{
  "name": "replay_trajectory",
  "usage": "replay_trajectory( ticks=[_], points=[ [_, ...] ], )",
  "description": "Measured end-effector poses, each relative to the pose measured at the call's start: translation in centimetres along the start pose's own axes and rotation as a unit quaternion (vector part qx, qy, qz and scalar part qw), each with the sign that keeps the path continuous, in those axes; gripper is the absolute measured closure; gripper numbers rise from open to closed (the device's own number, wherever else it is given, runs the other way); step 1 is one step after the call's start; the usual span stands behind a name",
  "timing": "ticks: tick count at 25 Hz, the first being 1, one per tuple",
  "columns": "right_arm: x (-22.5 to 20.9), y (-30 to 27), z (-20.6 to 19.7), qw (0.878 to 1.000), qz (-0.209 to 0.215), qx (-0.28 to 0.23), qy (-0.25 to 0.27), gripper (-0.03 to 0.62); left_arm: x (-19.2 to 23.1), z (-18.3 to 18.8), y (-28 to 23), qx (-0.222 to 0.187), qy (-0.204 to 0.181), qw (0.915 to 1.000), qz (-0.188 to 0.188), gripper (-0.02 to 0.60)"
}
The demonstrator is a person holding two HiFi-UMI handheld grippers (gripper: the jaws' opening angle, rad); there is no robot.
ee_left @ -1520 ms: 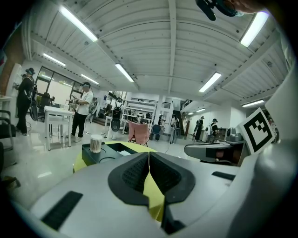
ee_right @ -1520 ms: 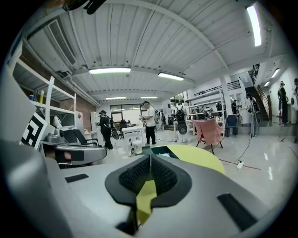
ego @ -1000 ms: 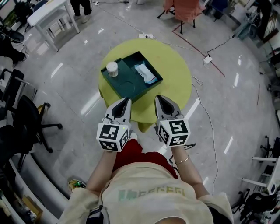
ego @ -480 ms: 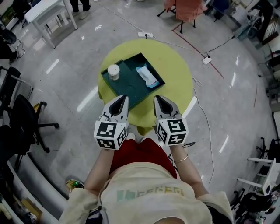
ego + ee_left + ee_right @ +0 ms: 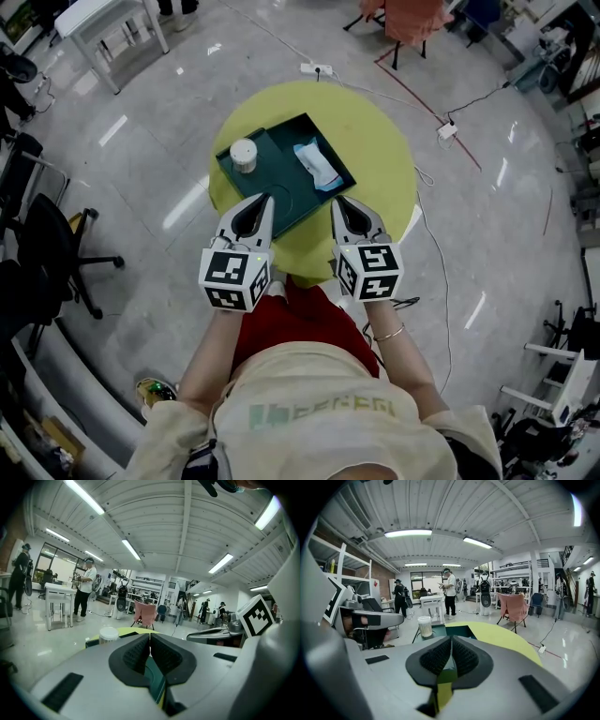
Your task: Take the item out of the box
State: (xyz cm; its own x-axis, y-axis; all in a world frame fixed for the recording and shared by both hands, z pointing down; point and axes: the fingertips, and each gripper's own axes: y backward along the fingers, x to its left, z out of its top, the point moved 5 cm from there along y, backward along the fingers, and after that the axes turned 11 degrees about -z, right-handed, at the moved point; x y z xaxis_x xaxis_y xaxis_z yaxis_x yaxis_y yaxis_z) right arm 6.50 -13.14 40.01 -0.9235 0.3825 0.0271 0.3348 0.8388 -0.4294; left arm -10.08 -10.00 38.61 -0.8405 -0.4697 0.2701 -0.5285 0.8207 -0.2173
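A dark green box [image 5: 278,180] lies open on a round yellow-green table [image 5: 375,141]. Inside it stand a white lidded cup [image 5: 243,155] at the left and a blue-and-white packet [image 5: 315,161] at the right. My left gripper [image 5: 263,199] is shut and empty, its tip over the box's near edge. My right gripper [image 5: 340,202] is shut and empty, just off the box's near right corner. The left gripper view shows the left gripper [image 5: 149,638] with the cup [image 5: 108,634] ahead on the left. The right gripper view shows the right gripper [image 5: 451,641], the cup [image 5: 424,626] and the box [image 5: 459,631] ahead.
A white table [image 5: 103,23] stands at the far left, and a black office chair [image 5: 47,253] sits left of me. A power strip [image 5: 316,68] and cables lie on the floor behind the table. A pink-draped chair [image 5: 412,19] is at the far side. People stand in the background.
Both grippers have moved forward side by side toward the box, still shut. The left tip now overlaps the box's near edge. Nothing in the box has moved.
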Motion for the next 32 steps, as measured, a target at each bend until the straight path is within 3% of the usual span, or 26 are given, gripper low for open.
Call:
replay_trajectory(
  ticks=[20,32],
  points=[
    [-1.4,-9.3,2.1,0.994,0.063,0.048,0.076,0.556,3.4,0.3,-6.1,0.011,0.03,0.9991,0.029,0.557],
    [-1.8,-13.7,0.8,0.986,0.076,0.089,0.121,0.556,4.9,-0.6,-8.1,0.022,0.052,0.997,0.053,0.557]
  ],
)
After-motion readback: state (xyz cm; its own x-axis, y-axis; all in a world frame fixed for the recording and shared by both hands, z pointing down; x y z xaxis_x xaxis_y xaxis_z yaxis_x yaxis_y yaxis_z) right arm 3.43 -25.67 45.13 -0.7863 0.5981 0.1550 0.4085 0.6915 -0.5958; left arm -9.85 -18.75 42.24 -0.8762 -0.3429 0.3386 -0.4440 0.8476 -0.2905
